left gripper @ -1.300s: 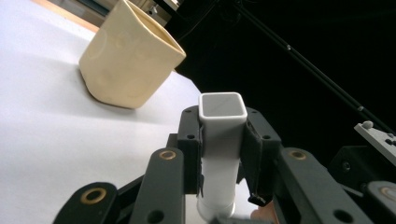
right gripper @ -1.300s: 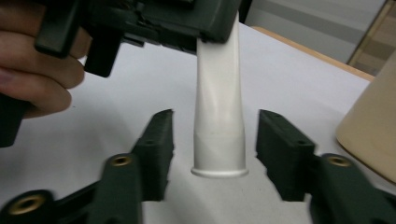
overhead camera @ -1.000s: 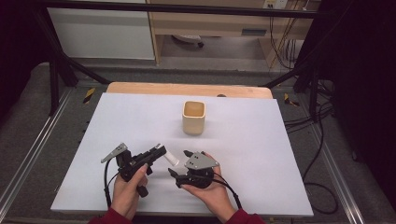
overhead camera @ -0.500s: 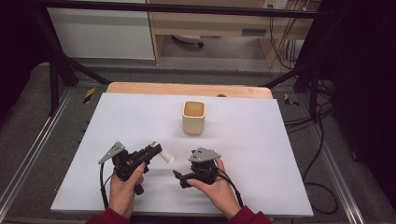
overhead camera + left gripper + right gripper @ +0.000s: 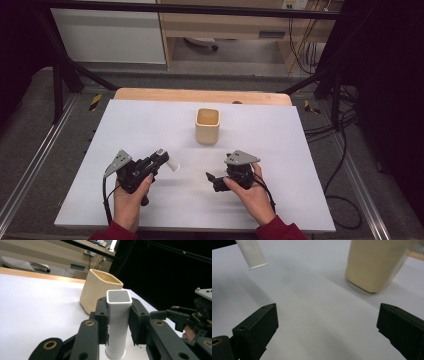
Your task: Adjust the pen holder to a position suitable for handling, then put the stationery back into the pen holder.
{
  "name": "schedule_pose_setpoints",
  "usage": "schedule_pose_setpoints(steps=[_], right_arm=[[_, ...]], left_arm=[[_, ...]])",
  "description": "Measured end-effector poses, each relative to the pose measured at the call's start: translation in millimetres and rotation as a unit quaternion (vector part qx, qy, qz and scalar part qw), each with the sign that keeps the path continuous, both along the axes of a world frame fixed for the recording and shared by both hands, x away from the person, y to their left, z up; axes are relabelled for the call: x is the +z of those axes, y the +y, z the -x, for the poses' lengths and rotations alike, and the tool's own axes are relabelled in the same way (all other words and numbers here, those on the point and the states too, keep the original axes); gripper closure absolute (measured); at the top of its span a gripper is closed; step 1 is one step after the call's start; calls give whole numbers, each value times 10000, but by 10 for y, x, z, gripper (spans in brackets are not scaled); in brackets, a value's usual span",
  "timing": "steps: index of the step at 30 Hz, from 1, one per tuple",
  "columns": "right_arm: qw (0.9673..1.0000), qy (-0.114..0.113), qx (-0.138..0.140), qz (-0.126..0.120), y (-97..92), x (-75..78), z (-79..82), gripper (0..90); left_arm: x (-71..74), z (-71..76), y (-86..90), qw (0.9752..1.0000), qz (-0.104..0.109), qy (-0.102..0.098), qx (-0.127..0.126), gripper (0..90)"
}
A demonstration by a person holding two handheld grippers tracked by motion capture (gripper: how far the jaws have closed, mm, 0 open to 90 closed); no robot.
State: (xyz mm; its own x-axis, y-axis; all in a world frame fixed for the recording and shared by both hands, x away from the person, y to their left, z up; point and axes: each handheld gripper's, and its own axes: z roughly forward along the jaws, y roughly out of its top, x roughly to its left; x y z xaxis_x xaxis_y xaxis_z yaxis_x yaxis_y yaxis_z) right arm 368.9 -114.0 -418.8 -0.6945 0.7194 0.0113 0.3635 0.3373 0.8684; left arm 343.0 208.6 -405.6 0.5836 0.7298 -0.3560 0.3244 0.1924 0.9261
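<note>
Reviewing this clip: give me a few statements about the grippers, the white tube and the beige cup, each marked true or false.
1. The left gripper is shut on the white tube. True.
2. The right gripper holds the beige cup. False: its jaws stand wide apart with nothing between them, and the cup stands apart on the table.
3. The cup stands upright with its opening up. True.
4. The white tube lies inside the cup. False: it is in the left gripper's jaws, short of the cup.
</note>
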Motion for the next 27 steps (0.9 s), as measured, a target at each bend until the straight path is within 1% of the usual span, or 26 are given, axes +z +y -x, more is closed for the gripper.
schedule_pose_setpoints(steps=[2,3,4,5,6,7,8,10,11,12,13,14,15,16,17,18,19,20,21,23,24,27], right_arm=[[10000,-24,-79,4,-82,20,-8,38],[10000,-24,-79,4,-82,20,-8,38],[9998,-69,-198,27,-184,35,-18,41],[9996,-84,-258,28,-241,38,-24,42],[9996,-84,-258,28,-241,38,-24,42],[9992,-105,-394,46,-371,44,-29,57],[9989,-95,-453,43,-442,50,-29,57],[9981,-60,-605,-70,-583,74,-11,55],[9981,-60,-605,-70,-583,74,-11,55],[9971,-86,-740,-128,-733,99,31,47],[9971,-86,-740,-128,-733,99,31,47],[9969,-109,-773,-117,-781,98,47,45],[9965,-112,-820,-102,-840,90,75,43],[9961,-106,-866,-86,-893,74,109,42],[9959,-136,-892,-35,-961,44,152,42],[9954,-99,-955,3,-1066,-15,212,41],[9950,-52,-998,-15,-1103,-38,234,41],[9944,6,-1057,-58,-1150,-74,261,41],[9944,6,-1057,-58,-1150,-74,261,41],[9933,114,-1142,-119,-1224,-142,307,41],[9919,198,-1229,-249,-1262,-176,346,41],[9916,175,-1246,-283,-1268,-172,358,39]], left_arm=[[7,2,-3,10000,-19,-16,-4,711],[13,5,-2,10000,-13,-25,-2,711],[19,8,1,10000,-28,-28,0,710],[25,9,3,10000,-36,-47,2,711],[32,13,6,10000,-49,-56,10,711],[38,11,7,9999,-72,-75,14,711],[45,9,6,9999,-93,-76,22,711],[75,8,-5,9999,-85,-99,33,711],[100,5,-11,9998,-125,-127,9,711],[138,4,-19,9997,-185,-169,14,711],[163,2,-24,9997,-174,-188,21,711],[198,-4,-33,9996,-192,-212,-2,711],[233,-12,-50,9992,-280,-270,-12,711],[272,-27,-75,9986,-410,-318,-28,711],[293,-40,-94,9985,-438,-329,-44,711],[325,-68,-127,9982,-494,-339,-80,711],[366,-114,-182,9981,-502,-334,-143,711],[366,-114,-182,9981,-502,-334,-143,711],[390,-139,-218,9981,-493,-316,-192,711],[447,-188,-299,9973,-589,-349,-260,711],[473,-217,-341,9971,-596,-376,-283,711],[544,-315,-458,9964,-657,-427,-327,710]])
